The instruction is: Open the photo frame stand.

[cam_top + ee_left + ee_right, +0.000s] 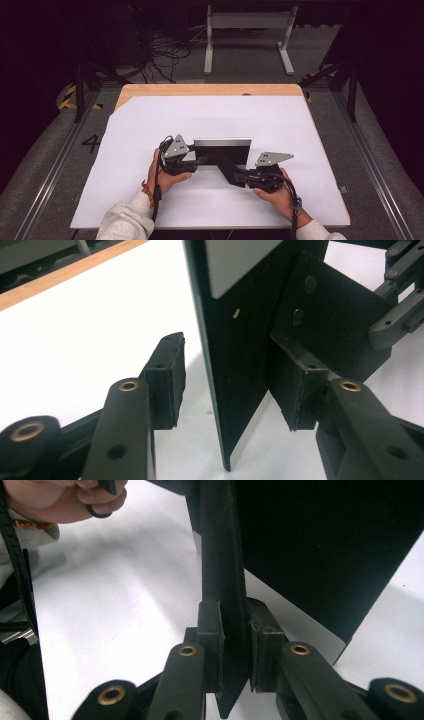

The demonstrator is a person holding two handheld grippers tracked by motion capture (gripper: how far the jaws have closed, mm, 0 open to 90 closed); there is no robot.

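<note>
ok, right gripper (235,645) clamps frame stand (224,580); left gripper (235,385) open (pads astride frame (222,150)).

A single sign could be read: a dark numeral "4" (91,143) stood on the grey floor (45,165), just left of the desk (210,90). Yellow and black hazard stripes (67,100) marked the floor farther back on that side. Nothing else bore legible writing.
</note>
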